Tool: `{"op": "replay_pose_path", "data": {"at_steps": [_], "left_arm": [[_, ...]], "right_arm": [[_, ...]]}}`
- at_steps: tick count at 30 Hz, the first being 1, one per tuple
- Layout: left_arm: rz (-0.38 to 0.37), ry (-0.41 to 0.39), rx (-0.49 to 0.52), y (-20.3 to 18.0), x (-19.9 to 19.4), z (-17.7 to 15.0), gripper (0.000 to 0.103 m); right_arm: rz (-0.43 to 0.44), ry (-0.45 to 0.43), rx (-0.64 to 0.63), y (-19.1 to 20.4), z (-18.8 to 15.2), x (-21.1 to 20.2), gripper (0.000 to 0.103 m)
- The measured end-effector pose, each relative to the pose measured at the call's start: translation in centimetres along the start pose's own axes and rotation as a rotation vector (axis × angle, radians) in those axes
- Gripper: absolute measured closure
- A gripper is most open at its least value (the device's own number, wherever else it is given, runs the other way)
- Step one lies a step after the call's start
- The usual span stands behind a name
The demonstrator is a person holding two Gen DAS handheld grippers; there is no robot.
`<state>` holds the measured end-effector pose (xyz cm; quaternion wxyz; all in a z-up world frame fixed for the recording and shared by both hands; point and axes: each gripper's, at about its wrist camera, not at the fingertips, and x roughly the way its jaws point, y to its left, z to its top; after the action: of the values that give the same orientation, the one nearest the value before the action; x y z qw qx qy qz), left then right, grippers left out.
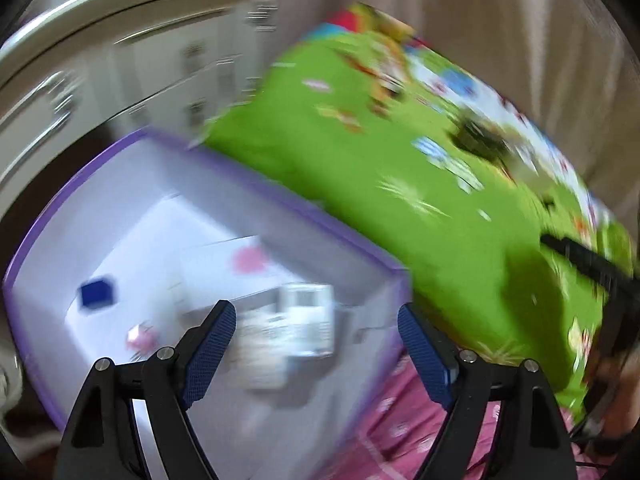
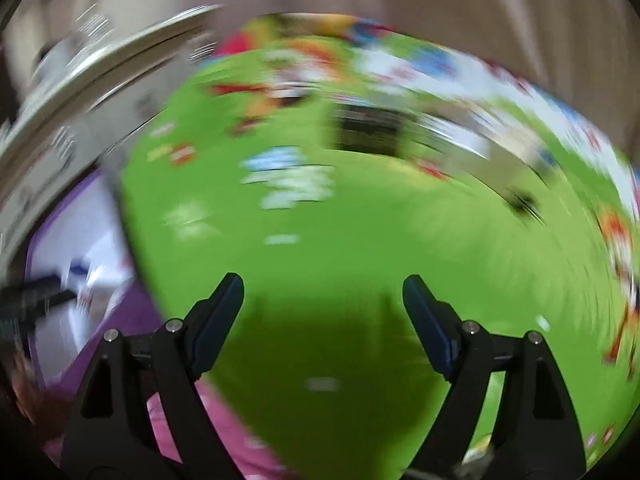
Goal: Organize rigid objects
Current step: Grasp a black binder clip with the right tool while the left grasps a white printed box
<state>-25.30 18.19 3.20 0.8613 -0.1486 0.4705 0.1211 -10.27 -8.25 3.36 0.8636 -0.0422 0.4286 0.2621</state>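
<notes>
Bedding with a green cartoon print [image 2: 320, 248] fills the right wrist view, and the purple-rimmed box [image 1: 256, 178] sits at its left edge. The left gripper [image 1: 316, 312], jaws spread and empty, hangs directly over that box and its white, blurred contents [image 1: 306, 316]. The right gripper [image 2: 323, 290], also spread and empty, faces bare sheet; further blurred items [image 2: 292, 178] lie ahead of it, so the right hand is judged nearer to them.
</notes>
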Motion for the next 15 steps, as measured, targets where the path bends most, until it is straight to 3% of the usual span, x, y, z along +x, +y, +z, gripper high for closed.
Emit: {"op": "replay_pose_path", "data": {"at_steps": [3,6,10,11,15], "left_arm": [[-0.025,0.016,0.143,-5.7,1.8,1.6,0.019],[-0.039,0.002,0.271,-10.7,3.8,2.6,0.019],[-0.049,0.037,0.412,-16.1,7.4,3.0,0.016],[-0.066,0.005,0.421,-17.0,7.6,3.3,0.014],[-0.083,0.013,0.44,-19.5,9.2,4.9,0.007]], "right_arm": [[-0.02,-0.033,0.198,-6.7,0.7,-0.6,0.019],[-0.077,-0.097,0.293,-10.9,1.0,-1.6,0.019],[-0.108,-0.069,0.27,-14.6,1.7,0.6,0.019],[-0.11,-0.071,0.263,-15.1,1.7,1.1,0.019],[-0.108,-0.049,0.244,-16.4,3.2,3.7,0.018]]}}
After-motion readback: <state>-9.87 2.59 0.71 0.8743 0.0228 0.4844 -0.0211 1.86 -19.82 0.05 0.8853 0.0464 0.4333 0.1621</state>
